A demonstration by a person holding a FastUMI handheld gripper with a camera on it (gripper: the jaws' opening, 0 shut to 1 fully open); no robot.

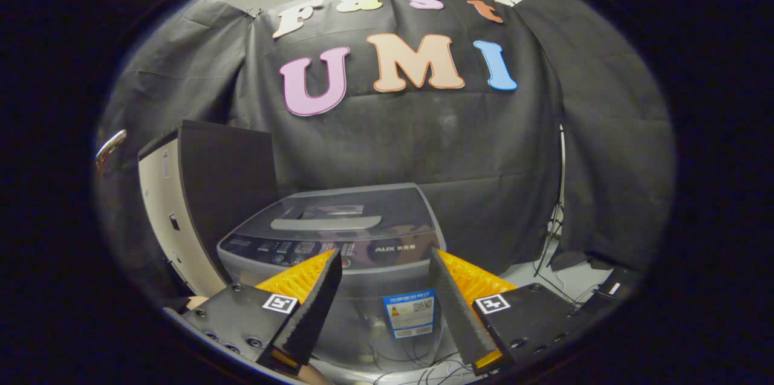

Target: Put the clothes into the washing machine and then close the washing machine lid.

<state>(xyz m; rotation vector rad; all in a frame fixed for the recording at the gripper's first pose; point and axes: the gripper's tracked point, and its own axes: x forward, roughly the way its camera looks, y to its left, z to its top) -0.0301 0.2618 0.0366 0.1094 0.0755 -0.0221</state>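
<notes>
Black cloth hangs all round the booth, and against it stands a grey top-loading washing machine (338,240) with its dark lid (344,213) lying flat and closed over the drum. Just beside the machine on its left is a tall cabinet (199,191) with a pale side and a dark front. Nearer me the gripper (385,267) is spread wide with nothing between its fingers, the machine's control panel (302,247) just beyond them and its front label (410,313) between them.
</notes>
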